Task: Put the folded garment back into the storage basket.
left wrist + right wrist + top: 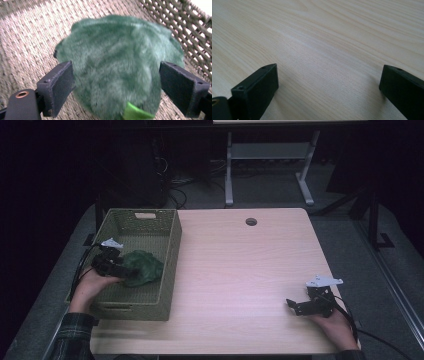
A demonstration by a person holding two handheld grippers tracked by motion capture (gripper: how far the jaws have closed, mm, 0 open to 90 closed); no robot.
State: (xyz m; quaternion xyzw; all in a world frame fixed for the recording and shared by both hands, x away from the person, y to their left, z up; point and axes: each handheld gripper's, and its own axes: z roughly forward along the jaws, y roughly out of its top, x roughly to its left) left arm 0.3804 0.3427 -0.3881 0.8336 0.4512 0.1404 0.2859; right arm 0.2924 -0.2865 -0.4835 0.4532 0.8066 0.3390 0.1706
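In the high view the left tool [121, 266] sat inside the basket [172, 245], at the near-left part of the bench [240, 270], held by the left hand [92, 287], w/ its tip right at the green plush [142, 268]. The plush lay on the basket floor, toward the right wall and nearer the front than the back. Left tool view: plush [117, 72] sat between the two jaws, which stood wide apart; left jaw's inner face was just at the fur, right jaw's face looked a touch clear of it, so the tool was open and not gripping, though exact contact on the left side was hard to tell thru the blur. A bright green tag [135, 112] showed at the plush's near edge. Woven basket wall [190, 32] ran close behind the plush on the right of that view. The right tool [295, 306] rested well apart, at the bench's near-right corner, in the right hand [332, 322], pointing left across the wood. Right tool view: jaws wide open w/ bare bench [324, 45] between them, nothing held.
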